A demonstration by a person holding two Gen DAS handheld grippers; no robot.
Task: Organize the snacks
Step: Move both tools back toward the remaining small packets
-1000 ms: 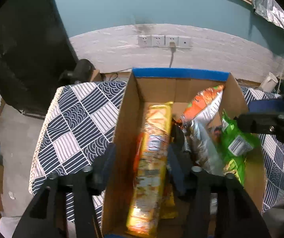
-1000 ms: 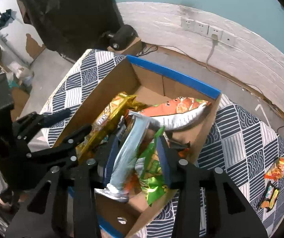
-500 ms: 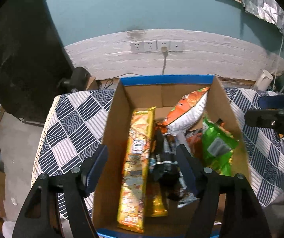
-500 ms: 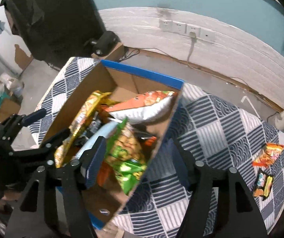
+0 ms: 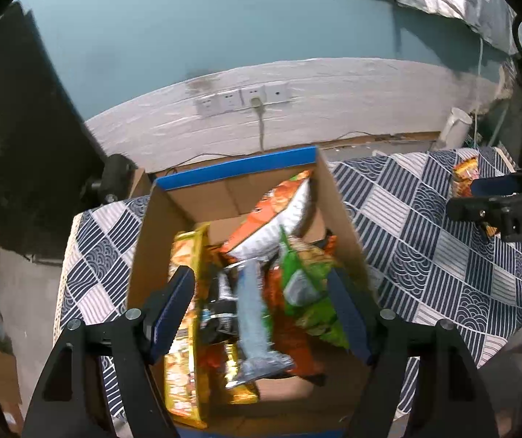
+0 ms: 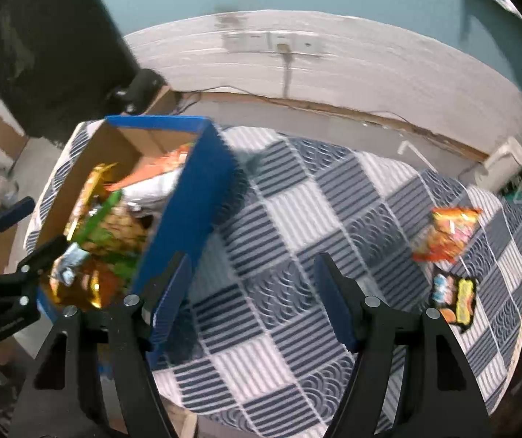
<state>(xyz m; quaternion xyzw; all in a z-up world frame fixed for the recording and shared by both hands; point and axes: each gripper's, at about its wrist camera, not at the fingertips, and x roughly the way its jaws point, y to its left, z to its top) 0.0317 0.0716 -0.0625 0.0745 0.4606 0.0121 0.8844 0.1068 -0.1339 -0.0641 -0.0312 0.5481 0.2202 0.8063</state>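
Cardboard box [image 5: 158,226] of snacks at table's [image 6: 297,197] left edge, left tool [image 5: 261,314] opening above it, nothing clamped, right tool [image 6: 253,292] opening, empty, over cloth, two snack packets [image 6: 443,233] near right edge

Left gripper [image 5: 261,310] and right gripper [image 6: 252,292] both tilt downward, jaws opening (nothing gripped).

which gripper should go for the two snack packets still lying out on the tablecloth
Probably the right gripper: opening, empty, over the tablecloth facing both packets. The left gripper hangs over the box.
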